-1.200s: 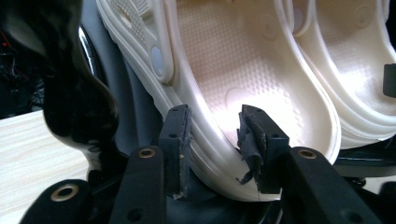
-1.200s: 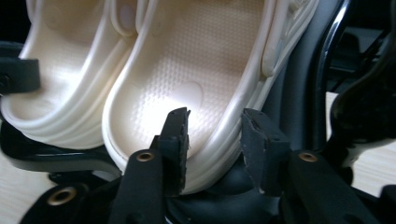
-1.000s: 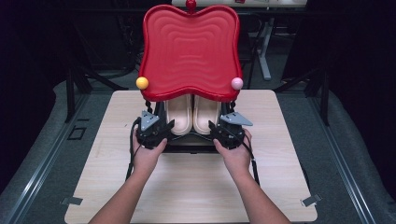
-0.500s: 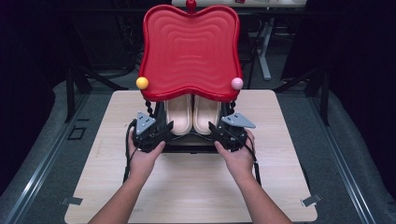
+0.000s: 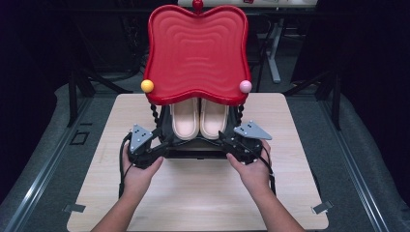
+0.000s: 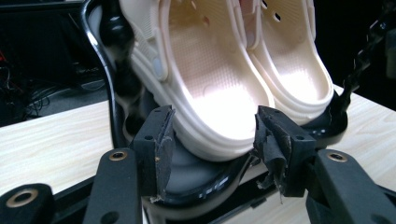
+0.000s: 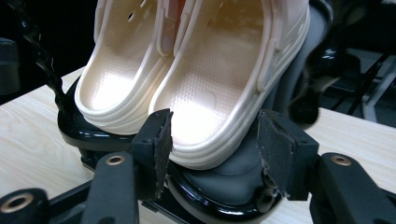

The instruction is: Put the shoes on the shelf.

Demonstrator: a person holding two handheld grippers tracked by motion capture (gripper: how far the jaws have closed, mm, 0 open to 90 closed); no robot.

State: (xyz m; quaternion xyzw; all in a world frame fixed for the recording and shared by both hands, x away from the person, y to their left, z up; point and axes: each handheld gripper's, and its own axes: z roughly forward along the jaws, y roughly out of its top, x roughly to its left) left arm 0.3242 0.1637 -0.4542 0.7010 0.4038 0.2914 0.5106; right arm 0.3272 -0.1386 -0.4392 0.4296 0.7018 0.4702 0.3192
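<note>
A pair of cream clogs point(image 5: 199, 118) stands heel-down on a black glossy stand point(image 5: 196, 150) under a big red wavy-edged top point(image 5: 197, 53). My left gripper point(image 5: 162, 141) is at the stand's left front corner. In the left gripper view it point(image 6: 212, 140) is open, its jaws on either side of the heel of the nearer clog point(image 6: 210, 79) without touching it. My right gripper point(image 5: 229, 142) is at the right front corner. In its own view it point(image 7: 215, 140) is also open, straddling the heel of the other clog point(image 7: 224, 79).
A yellow ball point(image 5: 147, 85) and a pink ball point(image 5: 245, 86) sit at the red top's front corners. Twisted black posts point(image 5: 154, 115) hold it up. The light wooden table point(image 5: 193, 198) has bare room in front of the stand. Dark floor and desk legs lie beyond.
Both hands have eased a little toward the near edge, the left one also slightly leftward. The jaws remain open and the clogs have not moved.
</note>
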